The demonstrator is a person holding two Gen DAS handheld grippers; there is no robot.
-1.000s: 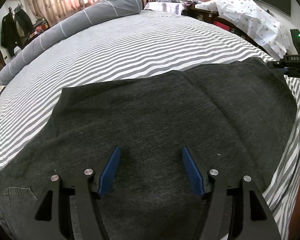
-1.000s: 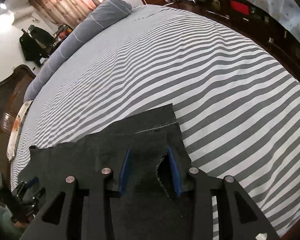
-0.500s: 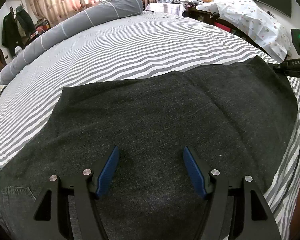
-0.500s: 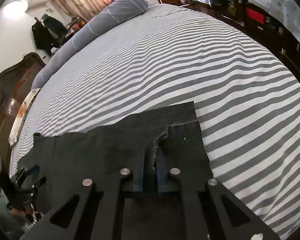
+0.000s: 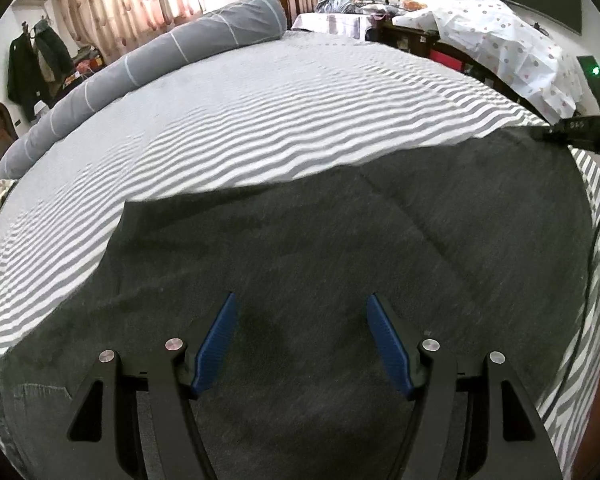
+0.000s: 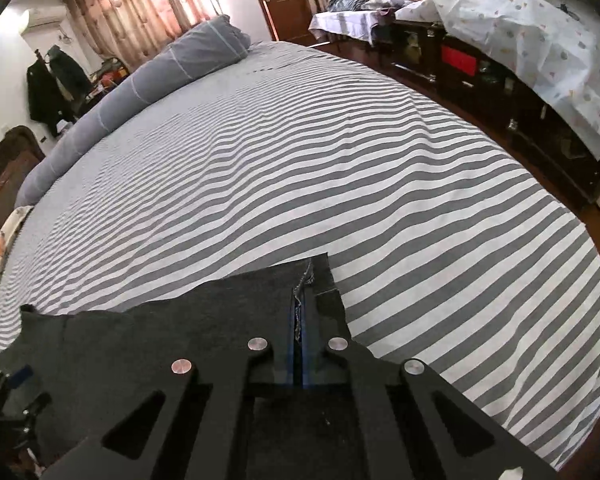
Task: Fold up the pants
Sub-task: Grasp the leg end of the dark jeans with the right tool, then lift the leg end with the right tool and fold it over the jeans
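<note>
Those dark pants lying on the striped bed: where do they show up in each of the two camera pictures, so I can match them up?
Left wrist view: the pants fill the lower half, spread flat beneath the open left gripper.
Right wrist view: only their hem end shows, bottom centre, pinched in the shut right gripper.
Shared landmark: the long grey bolster along the bed's far edge.

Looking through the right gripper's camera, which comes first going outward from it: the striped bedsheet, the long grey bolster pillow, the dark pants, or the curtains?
1. Pants: pinched in the shut right gripper, at the hem.
2. Striped bedsheet: just beyond the hem.
3. Grey bolster pillow: along the bed's far edge, upper left.
4. Curtains: behind the pillow, by the wall.
</note>
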